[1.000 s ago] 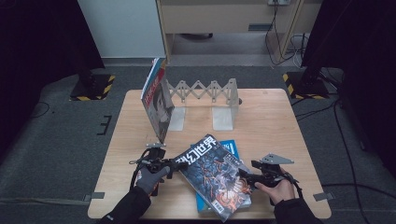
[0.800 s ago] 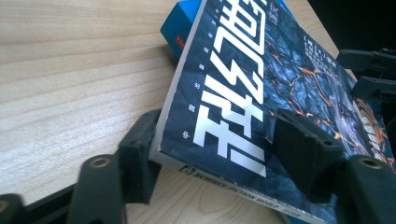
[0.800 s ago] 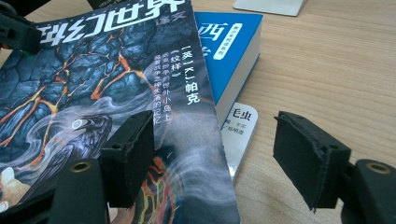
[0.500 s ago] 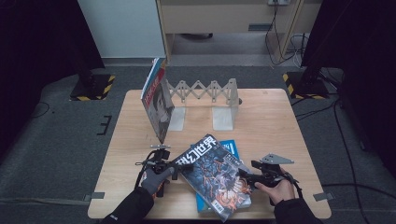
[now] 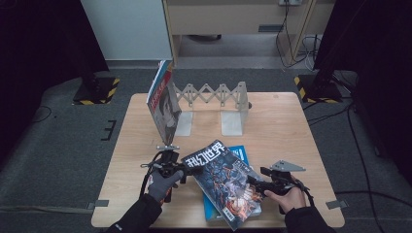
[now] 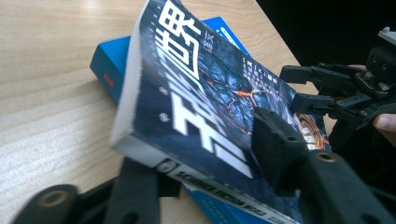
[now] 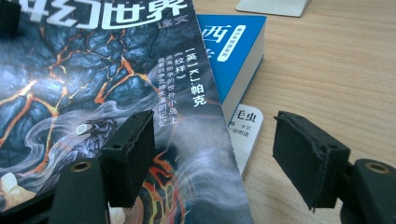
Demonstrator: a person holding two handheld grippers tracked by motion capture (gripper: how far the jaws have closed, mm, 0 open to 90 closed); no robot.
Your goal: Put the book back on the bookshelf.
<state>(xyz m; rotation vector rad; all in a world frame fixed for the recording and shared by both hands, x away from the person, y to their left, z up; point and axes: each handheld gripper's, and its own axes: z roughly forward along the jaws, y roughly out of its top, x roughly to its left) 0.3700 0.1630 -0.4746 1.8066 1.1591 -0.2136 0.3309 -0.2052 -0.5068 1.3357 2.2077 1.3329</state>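
A dark paperback [image 5: 221, 182] with large white characters lies slanted over a blue book [image 5: 240, 153] near the table's front edge. My left gripper [image 5: 183, 171] is shut on the paperback's spine corner. In the left gripper view one jaw presses the cover [image 6: 201, 84] and the other sits beneath it, with the left gripper [image 6: 205, 158] jaws having just been closing on it. That corner is raised off the blue book [image 6: 105, 70]. My right gripper [image 5: 255, 182] stands open at the paperback's right edge. In the right gripper view one jaw of the right gripper [image 7: 217, 140] is over the cover [image 7: 93, 70] and the other over bare table.
A folding metal book rack [image 5: 214, 94] stands at the back of the table, with a book [image 5: 163, 104] leaning upright at its left end. One rack plate [image 7: 273, 5] lies beyond the blue book [image 7: 233, 42]. The table edge runs just behind both hands.
The left gripper moved in toward the dark paperback, closed on its spine corner and rose a little, tilting that corner up. The right gripper stayed where it was.
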